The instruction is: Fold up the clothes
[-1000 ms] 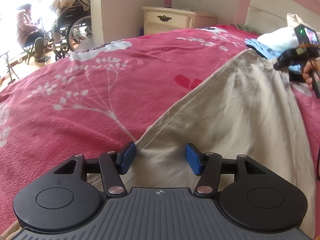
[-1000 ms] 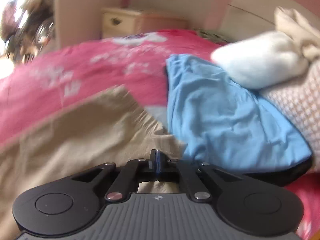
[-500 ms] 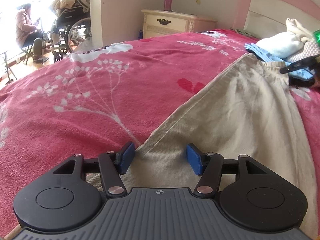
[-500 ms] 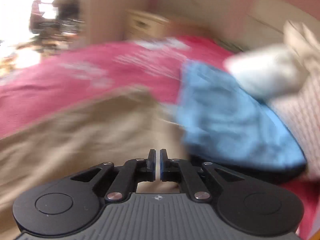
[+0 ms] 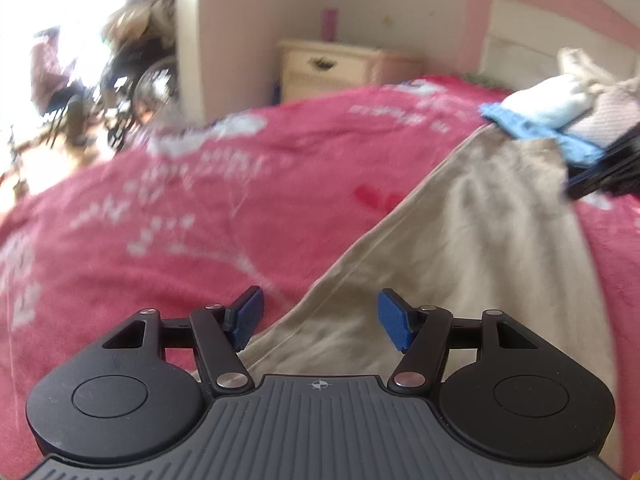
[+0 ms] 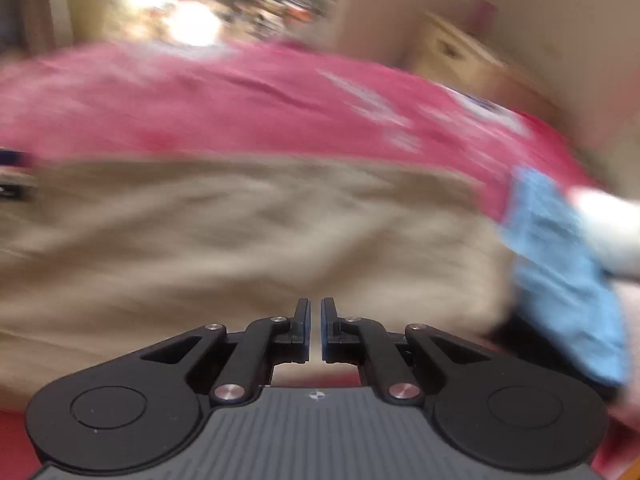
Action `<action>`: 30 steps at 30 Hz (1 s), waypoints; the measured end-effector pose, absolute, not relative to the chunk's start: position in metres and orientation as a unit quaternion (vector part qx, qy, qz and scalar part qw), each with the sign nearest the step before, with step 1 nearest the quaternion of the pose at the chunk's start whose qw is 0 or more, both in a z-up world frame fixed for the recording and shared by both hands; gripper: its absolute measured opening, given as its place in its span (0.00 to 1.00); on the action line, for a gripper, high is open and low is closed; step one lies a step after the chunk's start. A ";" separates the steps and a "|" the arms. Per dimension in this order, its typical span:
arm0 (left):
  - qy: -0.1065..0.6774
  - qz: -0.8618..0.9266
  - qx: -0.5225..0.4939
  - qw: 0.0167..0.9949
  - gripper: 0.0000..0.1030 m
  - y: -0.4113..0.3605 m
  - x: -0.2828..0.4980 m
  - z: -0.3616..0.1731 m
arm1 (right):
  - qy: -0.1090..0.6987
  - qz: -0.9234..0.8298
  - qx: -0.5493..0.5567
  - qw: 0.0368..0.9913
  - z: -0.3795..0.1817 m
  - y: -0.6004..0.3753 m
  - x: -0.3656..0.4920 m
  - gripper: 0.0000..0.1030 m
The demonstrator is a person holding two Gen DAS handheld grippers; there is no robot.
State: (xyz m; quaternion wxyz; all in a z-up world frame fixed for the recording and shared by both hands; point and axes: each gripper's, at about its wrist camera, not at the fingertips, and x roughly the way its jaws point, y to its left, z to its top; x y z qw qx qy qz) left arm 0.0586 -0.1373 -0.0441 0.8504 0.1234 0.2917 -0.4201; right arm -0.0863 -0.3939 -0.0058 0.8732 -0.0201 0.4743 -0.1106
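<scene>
Beige trousers (image 5: 480, 248) lie spread on the bed, running from the near edge up to the clothes pile. My left gripper (image 5: 320, 312) hovers open just above their near left edge, its blue pads (image 5: 394, 318) well apart and not touching the cloth. Part of the right gripper's black body (image 5: 616, 160) shows at the right edge, by the trousers' far end. In the blurred right wrist view the right gripper (image 6: 316, 320) is shut to a thin slit with nothing in it, over the trousers (image 6: 240, 240).
A pink flowered bedspread (image 5: 200, 220) covers the bed. A blue garment (image 5: 532, 128) and a white bundle (image 5: 548, 100) are piled near the headboard (image 5: 540, 20). Beyond the bed stand a nightstand (image 5: 332, 68) and a wheelchair (image 5: 140, 80), with a seated person (image 5: 48, 64) nearby.
The right wrist view has swung and rolled from the blue garment to look across the trousers, and its jaws show a thin slit. The left gripper has risen a little and opened slightly wider.
</scene>
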 end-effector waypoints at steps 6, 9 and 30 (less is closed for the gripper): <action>0.302 -0.474 0.208 0.801 0.62 -0.162 0.005 -0.059 | 0.523 -0.053 0.010 0.851 -0.040 -0.363 -0.096 0.10; 0.305 -0.468 0.227 0.797 0.63 -0.165 -0.003 -0.069 | 0.536 -0.063 0.023 0.842 -0.026 -0.367 -0.091 0.10; 0.346 -0.391 0.167 0.836 0.70 -0.059 0.039 -0.021 | 0.494 0.062 0.031 0.866 -0.016 -0.255 -0.068 0.18</action>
